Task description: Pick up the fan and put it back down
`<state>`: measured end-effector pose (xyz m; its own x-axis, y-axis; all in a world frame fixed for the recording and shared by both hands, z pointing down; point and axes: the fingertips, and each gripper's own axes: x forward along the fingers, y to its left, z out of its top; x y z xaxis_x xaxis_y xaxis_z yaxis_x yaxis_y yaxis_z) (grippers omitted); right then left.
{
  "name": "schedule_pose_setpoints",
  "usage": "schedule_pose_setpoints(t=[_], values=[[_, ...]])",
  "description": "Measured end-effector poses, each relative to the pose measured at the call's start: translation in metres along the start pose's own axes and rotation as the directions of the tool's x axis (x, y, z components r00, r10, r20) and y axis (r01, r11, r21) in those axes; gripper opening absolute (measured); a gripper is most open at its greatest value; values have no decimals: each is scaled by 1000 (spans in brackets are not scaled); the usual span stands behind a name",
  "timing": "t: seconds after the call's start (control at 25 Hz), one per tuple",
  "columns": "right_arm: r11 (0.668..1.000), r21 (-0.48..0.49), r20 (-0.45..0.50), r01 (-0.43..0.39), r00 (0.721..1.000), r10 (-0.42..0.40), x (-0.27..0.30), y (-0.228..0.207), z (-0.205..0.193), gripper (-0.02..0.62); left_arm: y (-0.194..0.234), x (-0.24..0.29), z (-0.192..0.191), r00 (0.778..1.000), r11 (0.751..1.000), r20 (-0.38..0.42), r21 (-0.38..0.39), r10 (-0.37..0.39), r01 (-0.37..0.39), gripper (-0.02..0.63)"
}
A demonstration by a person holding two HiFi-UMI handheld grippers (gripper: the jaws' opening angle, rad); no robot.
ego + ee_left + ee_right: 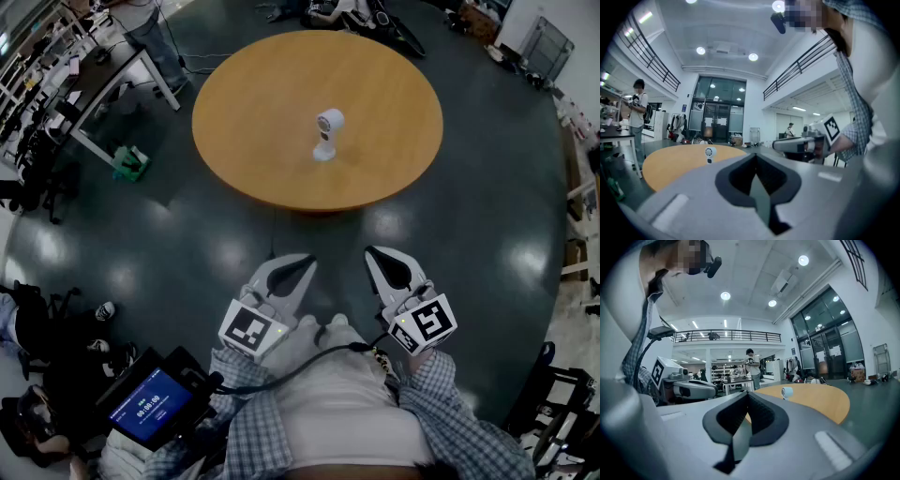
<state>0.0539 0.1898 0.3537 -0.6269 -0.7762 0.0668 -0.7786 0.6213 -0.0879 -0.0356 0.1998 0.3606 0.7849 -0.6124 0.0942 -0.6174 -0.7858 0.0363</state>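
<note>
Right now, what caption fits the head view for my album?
White fan stands on round table; left gripper and right gripper, both shut, hover short of it.

Round wooden table, carried on a dark glossy floor, small white fan stood upright near the tabletop's middle, head tilted.

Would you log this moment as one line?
fan upright on table | left gripper shut, empty | right gripper shut, empty | neither near fan
</note>
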Motion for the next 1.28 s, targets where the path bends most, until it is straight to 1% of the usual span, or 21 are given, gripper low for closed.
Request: schedule_pose_setpoints(t=[0.12,0.24,0.32,0.44,0.52,0.6,0.76,0.88,1.0,1.12,1.2,1.28], values=[[1000,-2,-8,-3,1000,3,-1,-2,-1,2,-3,2,-3,1000,1000,4,-29,9,-8,0],[1000,-2,-14,1,1000,-2,-4,-6,-1,2,-6,6,1,1000,1000,-17,-11,1,-1,0],[1000,-3,-18,5,1000,-5,-5,-6,0,2,-5,6,2,1000,1000,-10,-2,1,-1,0],[1000,11,-21,19,1000,-19,-6,-7,-1,2,-5,5,3,1000,1000,-8,-6,-1,1,0],[999,26,-16,30,999,-29,-7,-10,-1,3,-7,6,4,1000,1000,-26,-20,-10,9,0],[999,19,-12,26,1000,-26,-7,-12,-1,2,-6,7,3,1000,1000,-28,-21,-13,13,0],[1000,4,-7,27,1000,-27,-3,-12,1,3,1,9,-2,1000,1000,-5,-5,-17,17,0],[999,10,-10,48,999,-48,3,-14,-1,3,8,8,-1,999,999,-18,-26,-29,29,0],[998,12,-16,67,998,-67,14,-14,-3,2,24,7,-6,1000,999,9,-32,-30,30,0],[996,10,-20,87,996,-86,24,-15,-6,3,37,5,-11,999,999,18,-33,-39,40,0],[995,9,-19,100,995,-100,32,-16,-10,3,44,4,-16,999,998,13,-39,-47,47,0],[993,7,-14,116,993,-116,31,-14,-9,3,42,0,-17,998,998,-7,-38,-57,56,0]])
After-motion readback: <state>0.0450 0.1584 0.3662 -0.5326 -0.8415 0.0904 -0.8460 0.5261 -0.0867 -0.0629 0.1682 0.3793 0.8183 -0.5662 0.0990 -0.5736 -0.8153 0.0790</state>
